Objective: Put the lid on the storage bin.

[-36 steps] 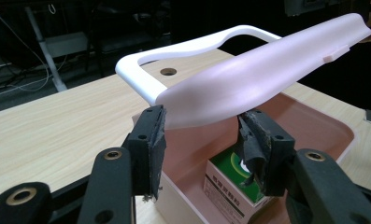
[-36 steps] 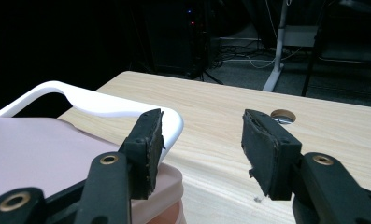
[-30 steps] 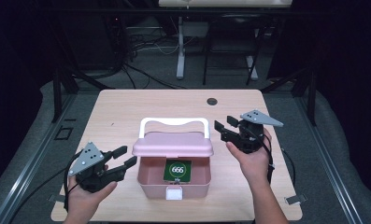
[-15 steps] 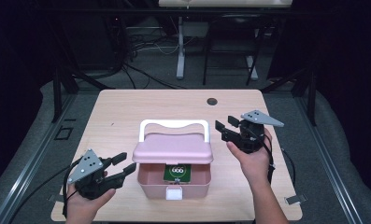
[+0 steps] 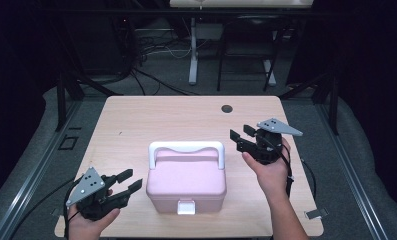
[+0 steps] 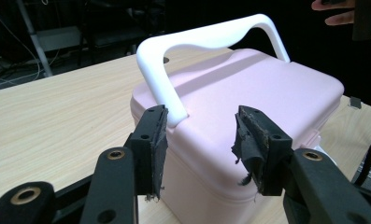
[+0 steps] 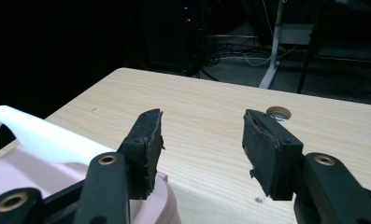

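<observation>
The pink box sits at the near middle of the bench, lid down, white handle upright, latch facing the person, so both hands can reach it. Nearest, left of the box, the left tool is released: its jaws have just been closing a little, with nothing pressed between them, and they stand wide just short of the box's corner, likely lined up to steady or grip it. Right of the box and farther back, the right tool hovers released and empty, apparently waiting. Beyond the box, a round hole marks the bench's far side.
</observation>
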Demonstrator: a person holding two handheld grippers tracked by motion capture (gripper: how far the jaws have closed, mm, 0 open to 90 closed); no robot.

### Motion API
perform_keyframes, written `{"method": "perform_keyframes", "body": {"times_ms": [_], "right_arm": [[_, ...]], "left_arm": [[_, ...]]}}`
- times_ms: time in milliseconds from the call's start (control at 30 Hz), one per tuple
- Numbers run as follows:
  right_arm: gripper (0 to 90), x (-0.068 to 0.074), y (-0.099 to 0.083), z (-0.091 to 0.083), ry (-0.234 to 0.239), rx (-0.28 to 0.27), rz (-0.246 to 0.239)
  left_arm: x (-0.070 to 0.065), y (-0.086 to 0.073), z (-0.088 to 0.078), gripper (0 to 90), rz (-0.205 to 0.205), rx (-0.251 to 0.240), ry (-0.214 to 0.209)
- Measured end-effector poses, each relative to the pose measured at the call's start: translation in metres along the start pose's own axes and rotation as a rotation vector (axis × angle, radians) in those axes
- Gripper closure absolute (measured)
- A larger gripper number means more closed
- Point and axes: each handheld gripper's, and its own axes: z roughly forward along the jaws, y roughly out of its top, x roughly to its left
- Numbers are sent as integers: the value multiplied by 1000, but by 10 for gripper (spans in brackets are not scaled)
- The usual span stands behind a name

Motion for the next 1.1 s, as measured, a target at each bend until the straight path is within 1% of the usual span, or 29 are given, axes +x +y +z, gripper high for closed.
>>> {"method": "perform_keyframes", "body": {"times_ms": [167, 367, 533, 667, 733, 867, 900, 967, 1000, 1100], "right_arm": [[471, 0, 0, 0, 1, 0, -2], [472, -2, 0, -1, -5, -5, 2], [472, -2, -2, 0, -5, 0, 0], [472, -3, -3, 2, -11, 9, -3], [473, -4, -5, 3, -8, 4, -4], [475, -9, -8, 6, -22, 13, 4], [476, -10, -9, 7, -28, 14, 5], [478, -13, -10, 7, -36, 15, 11], [478, -14, -11, 8, -40, 14, 16], [479, -17, -13, 9, -52, 16, 15]], "left_arm": [[0, -5, 2, 536, 6, 19, -3], [6, -11, 3, 536, -15, 33, 7], [13, -18, 5, 536, -39, 45, 26], [21, -24, 9, 535, -56, 55, 51], [25, -28, 12, 535, -62, 59, 62], [33, -35, 16, 535, -80, 85, 83], [35, -37, 18, 535, -84, 81, 89], [38, -40, 19, 535, -89, 92, 94], [39, -42, 20, 535, -95, 89, 97], [41, -45, 22, 535, -92, 97, 107]]}}
